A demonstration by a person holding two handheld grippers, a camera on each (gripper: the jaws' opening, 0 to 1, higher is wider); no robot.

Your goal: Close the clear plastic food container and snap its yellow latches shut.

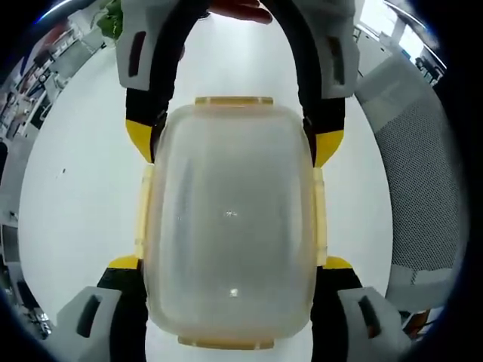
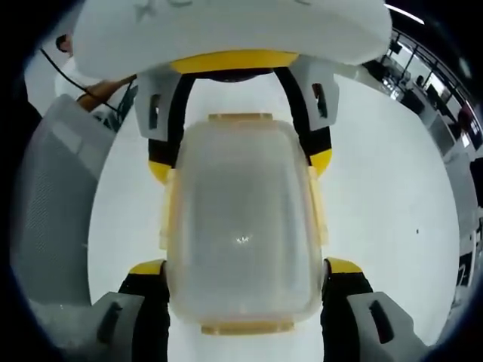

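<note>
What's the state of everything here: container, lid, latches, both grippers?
Clear plastic food container: lid on, flat on the white table, between both grippers.
Yellow latches: down along the rim on all four sides; whether they are snapped can't be told.
Left gripper: fingers straddle the near end, yellow tips beside the sides.
Right gripper: fingers straddle the opposite end the same way.

Container [image 1: 230, 219] hides each claw's fingertips; grip cannot be judged.
</note>
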